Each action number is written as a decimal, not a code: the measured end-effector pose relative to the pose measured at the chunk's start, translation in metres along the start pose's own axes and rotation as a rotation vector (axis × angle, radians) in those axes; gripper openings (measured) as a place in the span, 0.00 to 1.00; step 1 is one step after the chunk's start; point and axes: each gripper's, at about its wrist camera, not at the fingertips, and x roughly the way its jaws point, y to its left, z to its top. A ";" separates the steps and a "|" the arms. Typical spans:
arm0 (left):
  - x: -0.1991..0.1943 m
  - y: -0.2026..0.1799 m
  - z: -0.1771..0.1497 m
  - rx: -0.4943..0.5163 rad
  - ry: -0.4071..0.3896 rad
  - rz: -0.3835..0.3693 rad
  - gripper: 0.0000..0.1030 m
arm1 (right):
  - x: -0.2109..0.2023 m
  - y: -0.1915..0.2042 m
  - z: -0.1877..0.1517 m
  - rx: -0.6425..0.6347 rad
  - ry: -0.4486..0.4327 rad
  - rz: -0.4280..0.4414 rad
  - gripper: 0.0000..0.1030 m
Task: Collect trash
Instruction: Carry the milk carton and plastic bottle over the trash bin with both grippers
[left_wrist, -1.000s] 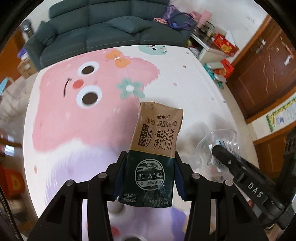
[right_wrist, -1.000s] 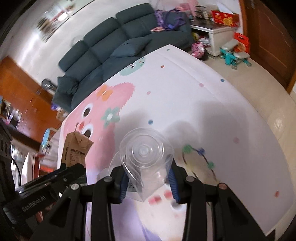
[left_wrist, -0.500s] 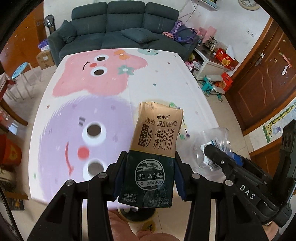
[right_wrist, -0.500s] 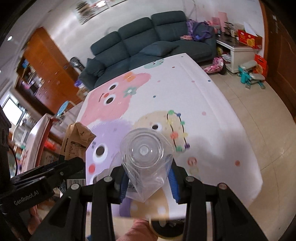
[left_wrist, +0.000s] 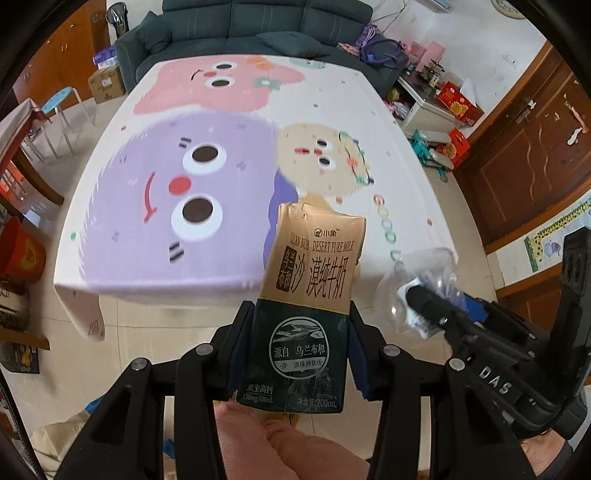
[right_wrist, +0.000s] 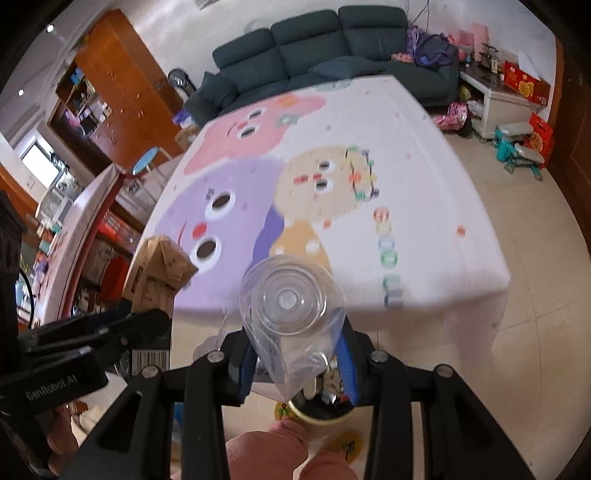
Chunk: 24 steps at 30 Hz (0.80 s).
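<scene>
left gripper (left_wrist: 301, 354): jaws closed on the dark lower half of a milk carton (left_wrist: 308, 306), held upright in the air, near of the table's (left_wrist: 406, 166) near edge; tan upper half with folded top stands clear above the blue pads. in the right wrist view the same carton (right_wrist: 157, 275) shows at left, gripped by the left gripper (right_wrist: 122, 328).

right gripper (right_wrist: 295, 362): jaws closed on a crushed clear plastic bottle (right_wrist: 290, 306), its round base facing the camera, held in the air near of the table's (right_wrist: 443, 206) near edge. in the left wrist view the bottle (left_wrist: 421, 280) sits to the right of the carton, apart from it, in the right gripper (left_wrist: 439, 314).

table: covered by a cartoon-print cloth (left_wrist: 207, 155), pink, purple and tan figures.

floor below the right gripper: a round bin (right_wrist: 321, 402), gold rim, with items inside, partly hidden by the bottle.

far side: dark sofa (left_wrist: 266, 22).
</scene>
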 end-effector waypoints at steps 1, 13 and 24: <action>0.002 0.001 -0.005 0.002 0.006 0.000 0.44 | 0.003 0.000 -0.006 0.001 0.014 -0.001 0.37; 0.095 0.028 -0.064 -0.001 0.128 -0.018 0.44 | 0.099 -0.019 -0.085 0.029 0.235 -0.104 0.37; 0.223 0.054 -0.101 -0.007 0.187 0.016 0.45 | 0.219 -0.044 -0.149 0.024 0.395 -0.188 0.37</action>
